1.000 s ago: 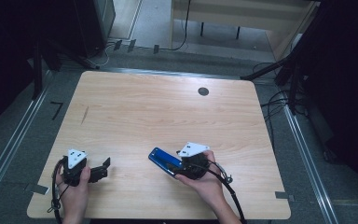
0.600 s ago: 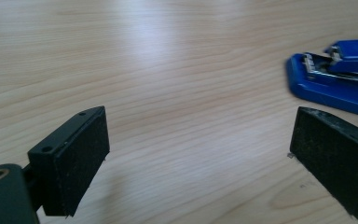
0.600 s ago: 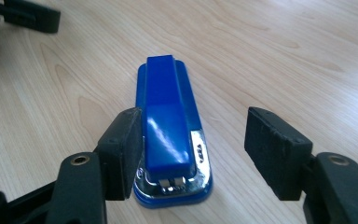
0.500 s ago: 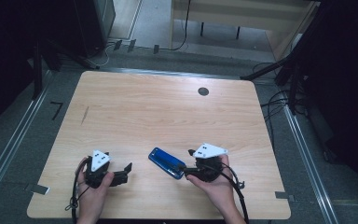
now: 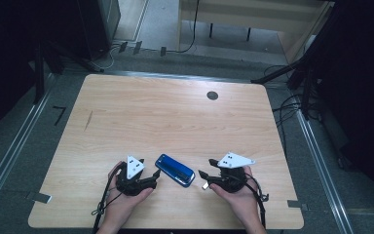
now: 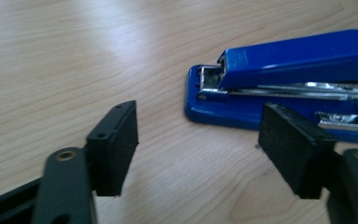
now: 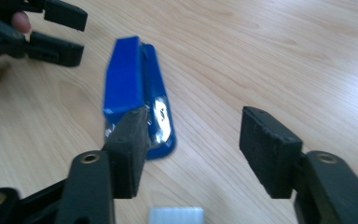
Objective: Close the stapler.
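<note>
Two grippers flank the blue stapler (image 5: 175,169), which lies flat on the wooden table (image 5: 165,117) near your edge of it, free of both grippers. Your left gripper (image 5: 152,178) sits just beside the stapler's left end; its jaws have just been closing, yet they stand apart with only bare wood between them, and the stapler's hinged end lies just past the pads (image 6: 113,147) in the left gripper view. Your right gripper (image 5: 202,178) rests near the stapler's right end, a small gap of table between them; its jaws have also just been closing and stand apart on nothing. From the right gripper view the stapler (image 7: 137,100) lies beyond one fingertip (image 7: 131,149), and your left gripper (image 7: 60,35) shows past the stapler's far end.
</note>
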`<action>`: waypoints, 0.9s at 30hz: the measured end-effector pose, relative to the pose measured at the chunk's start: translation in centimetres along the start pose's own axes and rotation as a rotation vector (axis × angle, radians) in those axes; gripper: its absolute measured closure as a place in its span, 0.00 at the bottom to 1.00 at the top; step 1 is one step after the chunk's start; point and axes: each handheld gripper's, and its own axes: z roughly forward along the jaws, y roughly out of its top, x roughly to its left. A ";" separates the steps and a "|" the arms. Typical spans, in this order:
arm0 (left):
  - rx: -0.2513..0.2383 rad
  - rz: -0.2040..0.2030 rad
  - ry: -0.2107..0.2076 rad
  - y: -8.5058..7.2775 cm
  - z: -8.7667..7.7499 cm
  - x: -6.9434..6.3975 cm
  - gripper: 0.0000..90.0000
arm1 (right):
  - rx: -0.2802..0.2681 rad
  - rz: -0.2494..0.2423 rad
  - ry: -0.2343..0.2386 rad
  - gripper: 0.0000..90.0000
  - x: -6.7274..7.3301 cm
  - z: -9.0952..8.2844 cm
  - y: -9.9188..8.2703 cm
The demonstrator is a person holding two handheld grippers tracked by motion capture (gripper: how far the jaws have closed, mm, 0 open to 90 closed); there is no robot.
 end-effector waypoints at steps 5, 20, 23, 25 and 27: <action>0.008 -0.001 -0.018 0.3 0.9 -0.1 0.57 | -0.024 0.042 -0.026 0.62 -0.6 -0.2 -1.5; -0.033 -0.008 -0.074 0.6 1.6 -0.8 0.92 | 0.014 0.057 0.026 0.72 0.0 0.6 -2.7; -0.042 0.003 -0.112 0.4 1.6 -0.8 0.94 | 0.022 0.123 0.042 0.73 -0.2 0.8 -2.9; -0.043 0.010 -0.115 0.3 1.6 -0.9 0.95 | 0.023 0.125 0.047 0.73 -0.2 0.9 -3.0; -0.039 0.019 -0.127 0.2 1.6 -1.0 0.98 | 0.024 0.118 0.043 0.73 0.1 1.2 -3.0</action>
